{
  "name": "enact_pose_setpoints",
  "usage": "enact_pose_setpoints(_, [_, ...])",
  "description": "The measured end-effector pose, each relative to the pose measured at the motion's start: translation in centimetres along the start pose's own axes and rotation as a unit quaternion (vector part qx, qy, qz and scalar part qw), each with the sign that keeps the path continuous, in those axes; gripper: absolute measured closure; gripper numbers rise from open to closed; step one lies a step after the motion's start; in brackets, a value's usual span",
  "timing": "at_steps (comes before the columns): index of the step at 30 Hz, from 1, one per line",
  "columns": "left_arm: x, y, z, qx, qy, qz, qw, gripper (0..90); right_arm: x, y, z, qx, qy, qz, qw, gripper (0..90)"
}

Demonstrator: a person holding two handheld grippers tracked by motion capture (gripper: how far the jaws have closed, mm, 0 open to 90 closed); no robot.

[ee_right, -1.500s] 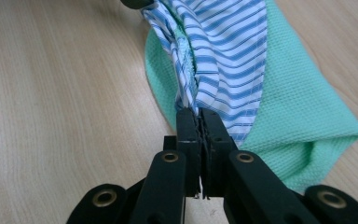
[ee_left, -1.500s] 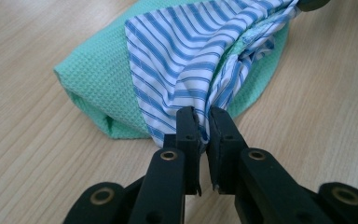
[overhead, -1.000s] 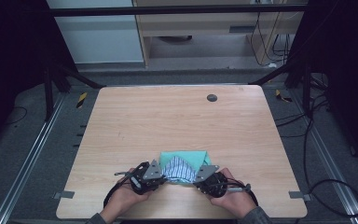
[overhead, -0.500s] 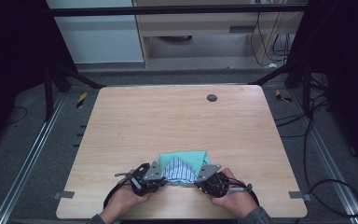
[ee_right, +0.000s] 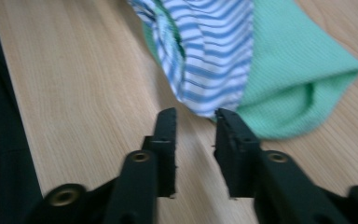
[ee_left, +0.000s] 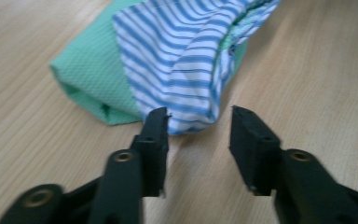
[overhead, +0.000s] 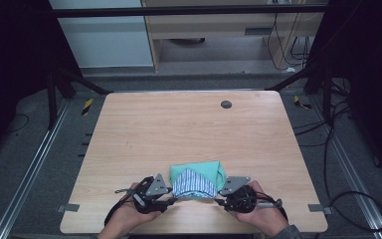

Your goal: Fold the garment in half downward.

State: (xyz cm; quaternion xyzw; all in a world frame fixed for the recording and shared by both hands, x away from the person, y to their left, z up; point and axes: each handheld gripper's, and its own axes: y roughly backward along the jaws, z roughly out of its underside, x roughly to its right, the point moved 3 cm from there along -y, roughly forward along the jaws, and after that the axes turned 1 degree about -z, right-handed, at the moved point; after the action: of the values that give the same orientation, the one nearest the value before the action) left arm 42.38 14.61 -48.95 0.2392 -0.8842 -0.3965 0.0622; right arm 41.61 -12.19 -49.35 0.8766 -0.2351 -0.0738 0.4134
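Observation:
A folded cloth (overhead: 197,177), green with a blue-and-white striped side on top, lies near the table's front edge. My left gripper (overhead: 171,200) sits at its left front corner, my right gripper (overhead: 220,201) at its right front corner. In the left gripper view the jaws have just been opening; the left gripper (ee_left: 199,122) stands open, and the striped corner (ee_left: 191,119) lies just ahead of the gap, untouched. In the right gripper view the right gripper (ee_right: 195,122) is likewise open after opening, with the cloth's striped tip (ee_right: 207,105) lying free in front of the pads.
The wooden table (overhead: 179,129) stretches away behind the cloth. A small dark round disc (overhead: 226,104) sits near its far edge. Hands hold both grippers at the front edge. Cables trail off the table's front.
Both grippers have let go of the cloth's front corners and their jaws now stand apart. The cloth has settled flat on the table. The right hand shifted slightly outward.

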Motion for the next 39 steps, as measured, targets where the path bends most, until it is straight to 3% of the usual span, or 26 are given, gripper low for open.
enact_pose_setpoints(4, [-1.2,0.6,0.3,0.002,0.029,-0.023,0.9993,36.5,1.2,0.9,0.7,0.003,-0.036,0.026,0.999,48.5])
enact_pose_setpoints(10, [-3.0,1.1,0.6,0.001,0.059,-0.046,0.9972,22.5,2.9,1.6,1.2,0.017,-0.075,0.057,0.9954,37.6])
enact_pose_setpoints(16, [-4.2,1.6,1.1,0.0,0.078,-0.057,0.9953,19.1,3.9,1.8,1.4,0.027,-0.088,0.079,0.9926,27.1])
enact_pose_setpoints(23, [-6.3,1.7,2.0,-0.009,0.119,-0.071,0.9902,10.8,5.5,1.5,1.8,0.026,-0.117,0.094,0.9882,13.2])
enact_pose_setpoints(27, [-7.5,1.7,2.1,-0.012,0.132,-0.077,0.9883,9.1,6.7,1.1,2.1,0.02,-0.145,0.105,0.9836,8.0])
enact_pose_setpoints(36, [-10.1,1.7,2.3,-0.014,0.151,-0.088,0.9845,6.4,9.0,0.9,2.4,0.029,-0.179,0.119,0.9761,6.8])
enact_pose_setpoints(39, [-11.1,1.4,2.6,-0.016,0.163,-0.093,0.9821,6.1,10.1,0.9,2.7,0.029,-0.191,0.126,0.9731,7.0])
